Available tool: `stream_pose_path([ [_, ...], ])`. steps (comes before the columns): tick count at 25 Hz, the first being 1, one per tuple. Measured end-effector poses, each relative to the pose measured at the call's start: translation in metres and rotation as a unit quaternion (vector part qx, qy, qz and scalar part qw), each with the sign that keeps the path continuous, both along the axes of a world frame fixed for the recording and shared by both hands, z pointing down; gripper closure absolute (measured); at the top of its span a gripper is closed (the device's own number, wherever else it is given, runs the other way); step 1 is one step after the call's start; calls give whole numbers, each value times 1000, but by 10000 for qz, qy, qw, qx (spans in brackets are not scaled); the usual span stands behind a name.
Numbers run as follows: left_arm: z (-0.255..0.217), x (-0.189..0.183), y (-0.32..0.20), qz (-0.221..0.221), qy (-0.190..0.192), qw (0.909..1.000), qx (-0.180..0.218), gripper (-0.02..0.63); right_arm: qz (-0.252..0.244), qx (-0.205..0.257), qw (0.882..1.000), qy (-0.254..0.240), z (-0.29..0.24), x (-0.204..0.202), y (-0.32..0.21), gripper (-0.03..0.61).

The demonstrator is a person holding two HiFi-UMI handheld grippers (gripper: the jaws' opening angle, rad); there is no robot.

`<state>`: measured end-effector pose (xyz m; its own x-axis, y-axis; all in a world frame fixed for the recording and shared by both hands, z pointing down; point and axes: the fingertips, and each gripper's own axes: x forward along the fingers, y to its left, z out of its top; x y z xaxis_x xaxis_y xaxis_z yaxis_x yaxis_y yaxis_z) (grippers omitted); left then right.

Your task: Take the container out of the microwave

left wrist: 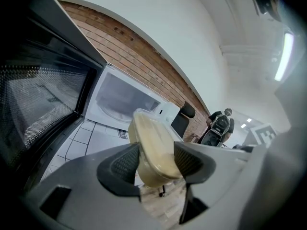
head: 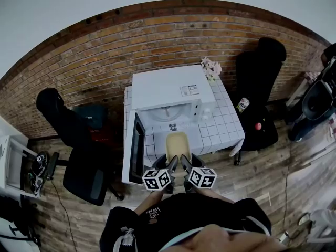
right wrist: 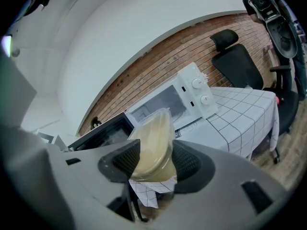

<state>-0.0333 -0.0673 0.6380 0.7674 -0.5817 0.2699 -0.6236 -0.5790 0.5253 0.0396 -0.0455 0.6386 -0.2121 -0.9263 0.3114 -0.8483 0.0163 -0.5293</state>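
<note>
A clear lidded container point(head: 177, 145) with pale yellow contents hangs in front of the white microwave point(head: 165, 96), over the table's near edge. The microwave door point(head: 137, 154) swings open to the left and the cavity looks empty. My left gripper point(head: 170, 165) and right gripper point(head: 184, 165) each clamp the container's near end from either side. In the left gripper view the container point(left wrist: 151, 147) sits squeezed between the pads of the left gripper point(left wrist: 156, 164). The right gripper view shows the container point(right wrist: 153, 143) pressed between the pads of the right gripper point(right wrist: 153, 162), with the microwave point(right wrist: 192, 95) behind.
The table point(head: 226, 125) has a white checked cloth, with flowers point(head: 211, 67) at its back. Black office chairs stand at the left point(head: 79, 156) and right point(head: 260, 88). A person point(left wrist: 219, 126) stands far off in the left gripper view.
</note>
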Motion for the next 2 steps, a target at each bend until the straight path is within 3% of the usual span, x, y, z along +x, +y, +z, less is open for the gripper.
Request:
stream_pose_path([
  [2,0,1,-2,3,-5,10000,4,382,0,-1,10000,0,0,1,-1,374],
])
